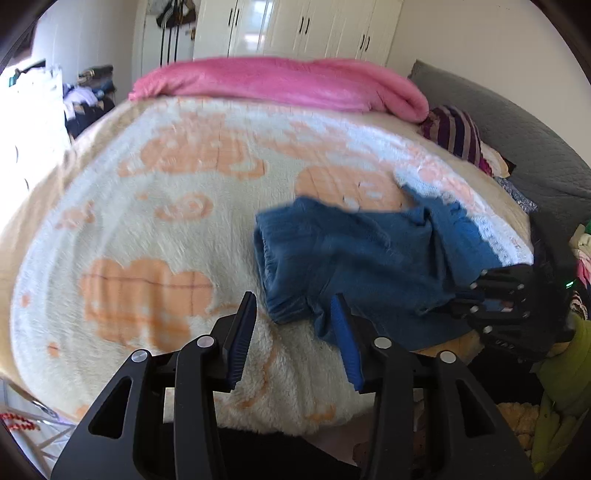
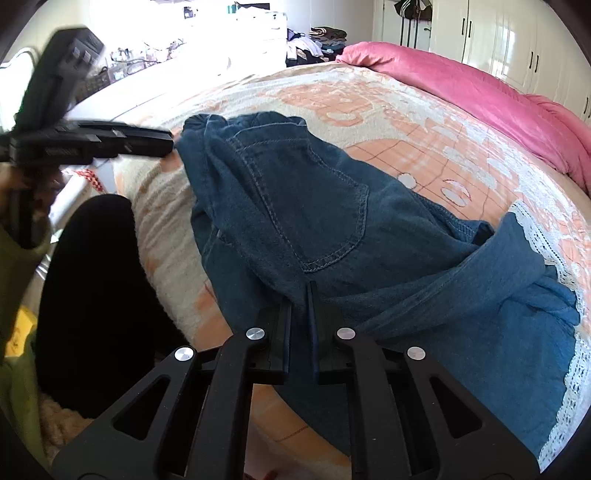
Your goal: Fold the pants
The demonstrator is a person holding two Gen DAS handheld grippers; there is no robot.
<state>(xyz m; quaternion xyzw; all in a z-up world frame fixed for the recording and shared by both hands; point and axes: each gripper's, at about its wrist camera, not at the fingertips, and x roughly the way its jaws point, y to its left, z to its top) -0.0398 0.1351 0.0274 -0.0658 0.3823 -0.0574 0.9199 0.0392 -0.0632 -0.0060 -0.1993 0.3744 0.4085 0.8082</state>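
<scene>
- Bedroom; work surface is a bed under a cream-and-peach fleece blanket point(image 1: 155, 221). I place everything below relative to the pants.
- Right gripper point(image 2: 300, 291): jaws together, or nearly so, with only a slit between the pads. The tips meet denim at the near edge of the pants point(image 2: 295, 206), just below the back pocket point(image 2: 303, 206). It reads as a pinch on a fold of fabric, though cloth hides the tips themselves.
- My judgement: that pinch anchors the seat end so the cloth can be pulled straight or lifted.
- Left gripper point(image 1: 293, 314): jaws apart, nothing between the pads. One finger overlaps the waistband end point(image 1: 273, 280) in the left wrist view; contact cannot be confirmed.
- Seen from the right wrist view, the left gripper point(image 2: 162, 142) sits just beside the far gathered waistband, probably lining up a second hold.
- Pants: blue denim, lying bunched on the near corner of the bed, pocket side up, one leg twisted off to the side over the lace hem point(image 2: 546, 251). Not yet flat or folded.
- Beyond the pants: a pink duvet point(image 1: 280, 81) rolled along the far edge, then white wardrobes point(image 1: 306, 26).
- Risk: pulling with one hold only drags the bundle instead of spreading it.
</scene>
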